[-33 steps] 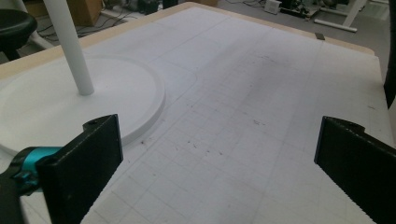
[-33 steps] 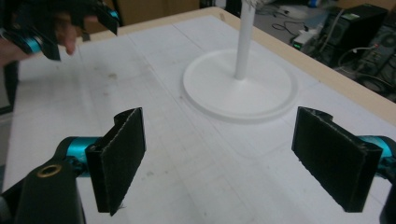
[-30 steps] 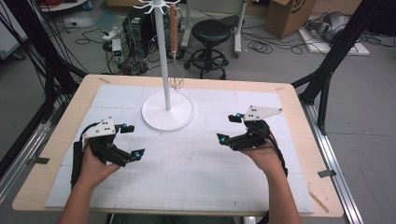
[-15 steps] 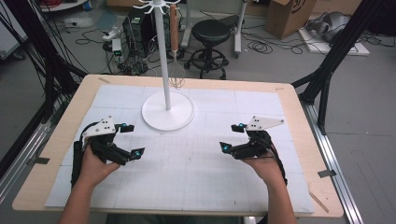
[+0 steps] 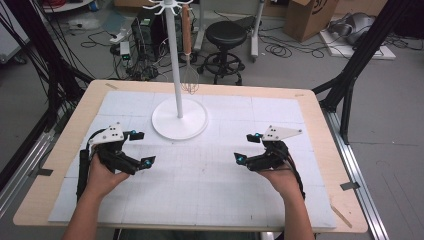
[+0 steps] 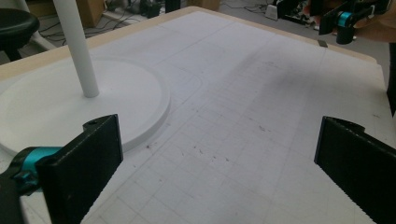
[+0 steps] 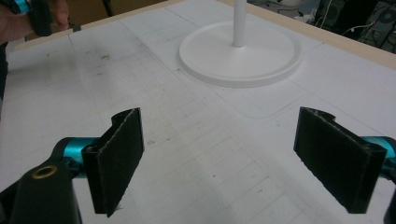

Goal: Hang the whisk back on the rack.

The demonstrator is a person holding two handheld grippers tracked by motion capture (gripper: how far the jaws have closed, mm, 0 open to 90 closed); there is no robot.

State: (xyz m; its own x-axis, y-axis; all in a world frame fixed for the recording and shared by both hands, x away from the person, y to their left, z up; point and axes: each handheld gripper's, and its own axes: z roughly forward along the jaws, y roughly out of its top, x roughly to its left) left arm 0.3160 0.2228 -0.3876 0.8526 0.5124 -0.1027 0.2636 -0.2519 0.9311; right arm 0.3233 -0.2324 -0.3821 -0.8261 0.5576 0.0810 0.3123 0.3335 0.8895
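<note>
A white stand with a round base (image 5: 179,120) and a thin pole (image 5: 174,65) rises at the back middle of the table. A whisk (image 5: 188,80) with a wooden handle hangs from a hook at its top. My left gripper (image 5: 143,148) rests open on the mat, left of and nearer than the base. My right gripper (image 5: 246,148) is open on the right, facing inward. Nothing is between the jaws of the left gripper (image 6: 219,168), and the base (image 6: 70,107) lies ahead to its left. The right gripper (image 7: 224,158) is empty too, with the base (image 7: 240,53) ahead.
A white gridded mat (image 5: 210,185) covers the wooden table (image 5: 320,115). Behind the table are a black stool (image 5: 227,35), cables, and a cardboard box (image 5: 312,15). Black frame legs (image 5: 350,75) stand at the table's right and left sides.
My right gripper has drawn back a little toward the person and lowered. The left gripper has barely moved.
</note>
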